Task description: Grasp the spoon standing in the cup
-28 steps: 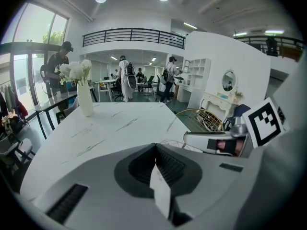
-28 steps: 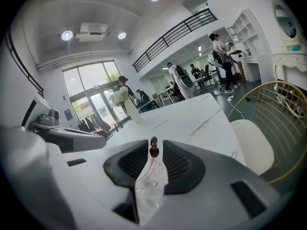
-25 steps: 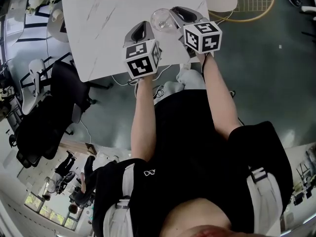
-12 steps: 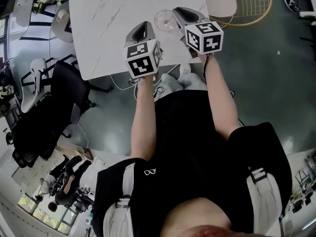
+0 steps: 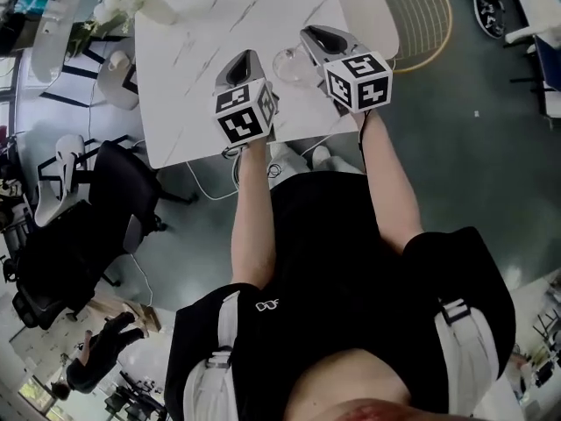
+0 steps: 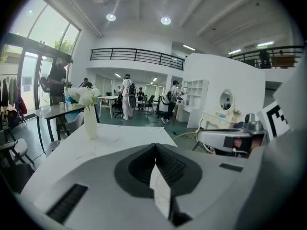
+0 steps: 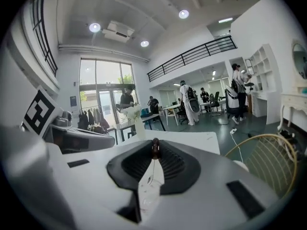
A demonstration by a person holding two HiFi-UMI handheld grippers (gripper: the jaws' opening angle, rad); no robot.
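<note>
In the head view the white marble counter (image 5: 202, 42) is running off the top edge. The clear glass cup (image 5: 285, 62) is standing partly behind the right hand-held gripper (image 5: 308, 32), which is hiding its right side. The thin dark-knobbed spoon (image 7: 154, 149) is too small to find there. In the right gripper view it is showing only its knob and a hairline stem between the closed jaws, its bowl lying out of sight. The marker cubes (image 5: 358, 79) are hiding both hands. The left hand-held gripper (image 6: 155, 147), jaws together, is blocking the near counter from its own camera. Distant people (image 6: 127, 97) are appearing too small to describe.
</note>
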